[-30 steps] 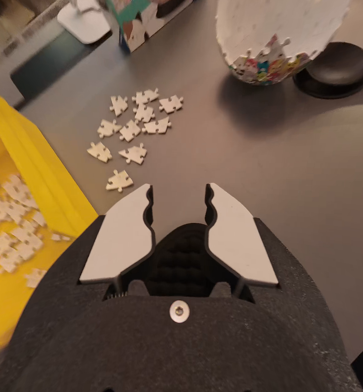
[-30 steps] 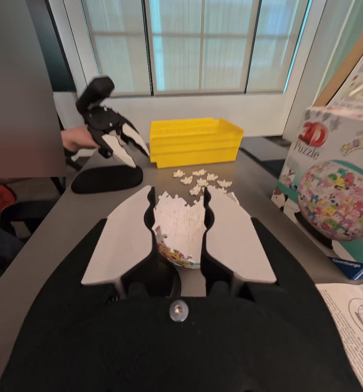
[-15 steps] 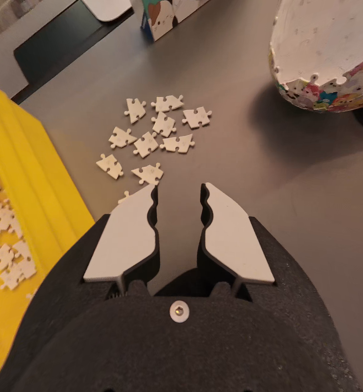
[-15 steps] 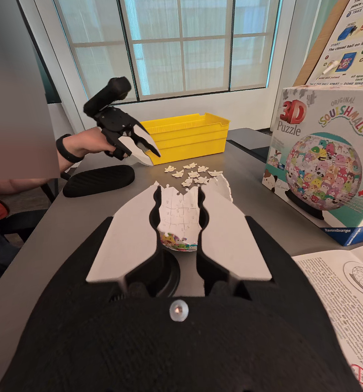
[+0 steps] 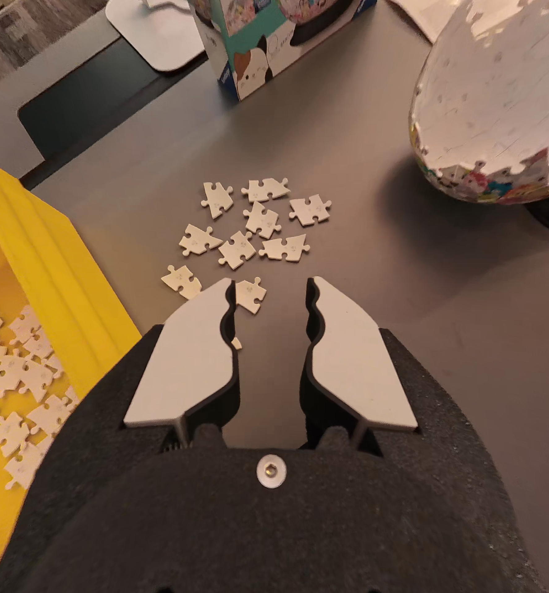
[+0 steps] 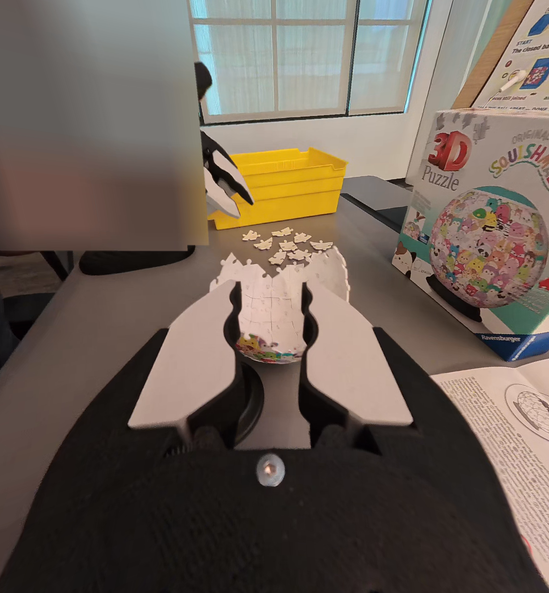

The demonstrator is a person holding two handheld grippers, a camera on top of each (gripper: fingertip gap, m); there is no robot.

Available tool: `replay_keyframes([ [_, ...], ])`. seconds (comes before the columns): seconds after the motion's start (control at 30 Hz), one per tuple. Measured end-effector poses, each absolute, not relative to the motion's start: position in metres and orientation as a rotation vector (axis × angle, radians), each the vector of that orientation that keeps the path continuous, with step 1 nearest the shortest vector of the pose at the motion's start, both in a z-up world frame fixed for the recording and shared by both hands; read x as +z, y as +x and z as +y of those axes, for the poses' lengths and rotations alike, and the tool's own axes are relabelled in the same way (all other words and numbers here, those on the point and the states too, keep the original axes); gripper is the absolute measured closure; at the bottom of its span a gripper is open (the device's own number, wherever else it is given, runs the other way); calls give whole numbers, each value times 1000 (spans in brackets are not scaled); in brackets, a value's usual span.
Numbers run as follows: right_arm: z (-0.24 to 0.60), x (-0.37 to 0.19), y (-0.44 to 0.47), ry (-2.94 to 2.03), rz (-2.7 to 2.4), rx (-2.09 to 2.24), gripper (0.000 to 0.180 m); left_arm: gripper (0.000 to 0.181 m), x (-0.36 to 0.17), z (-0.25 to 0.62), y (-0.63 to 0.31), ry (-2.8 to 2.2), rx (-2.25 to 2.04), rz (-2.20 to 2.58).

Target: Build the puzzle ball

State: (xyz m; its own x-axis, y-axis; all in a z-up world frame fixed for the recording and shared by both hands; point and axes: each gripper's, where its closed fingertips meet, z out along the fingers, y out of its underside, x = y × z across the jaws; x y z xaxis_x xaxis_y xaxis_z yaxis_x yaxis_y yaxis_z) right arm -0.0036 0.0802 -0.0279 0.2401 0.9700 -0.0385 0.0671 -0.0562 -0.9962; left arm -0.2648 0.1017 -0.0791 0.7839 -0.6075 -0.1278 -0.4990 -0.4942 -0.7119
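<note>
Loose cream card puzzle pieces (image 5: 247, 244), light and thin; I'd pinch edges; both hand-held grippers (image 5: 270, 285) (image 6: 270, 287) apart, empty

Loose puzzle pieces (image 5: 254, 224) lay on the tabletop (image 5: 395, 321) between the bin (image 5: 52, 272) at left and the half-built puzzle ball (image 5: 497, 128) at right; the puzzle box (image 5: 250, 64) stood behind them, more pieces (image 5: 13, 378) in the bin

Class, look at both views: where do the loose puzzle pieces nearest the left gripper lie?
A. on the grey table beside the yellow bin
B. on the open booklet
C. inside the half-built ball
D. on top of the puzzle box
A: the loose puzzle pieces lie flat on the grey table, just right of the yellow bin, ahead of the open left gripper.
</note>
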Motion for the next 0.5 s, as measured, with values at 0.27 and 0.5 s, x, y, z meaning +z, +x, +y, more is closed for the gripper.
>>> replay_keyframes([
  [0.27, 97, -27, 5, -1344, -1064, 611, 140, 140, -24, 97, -267, -1830, -348, 586],
  [0.5, 97, -24, 4, -1249, -1068, 457, 133, 137, -5, 83, -284, -1594, -448, 468],
])
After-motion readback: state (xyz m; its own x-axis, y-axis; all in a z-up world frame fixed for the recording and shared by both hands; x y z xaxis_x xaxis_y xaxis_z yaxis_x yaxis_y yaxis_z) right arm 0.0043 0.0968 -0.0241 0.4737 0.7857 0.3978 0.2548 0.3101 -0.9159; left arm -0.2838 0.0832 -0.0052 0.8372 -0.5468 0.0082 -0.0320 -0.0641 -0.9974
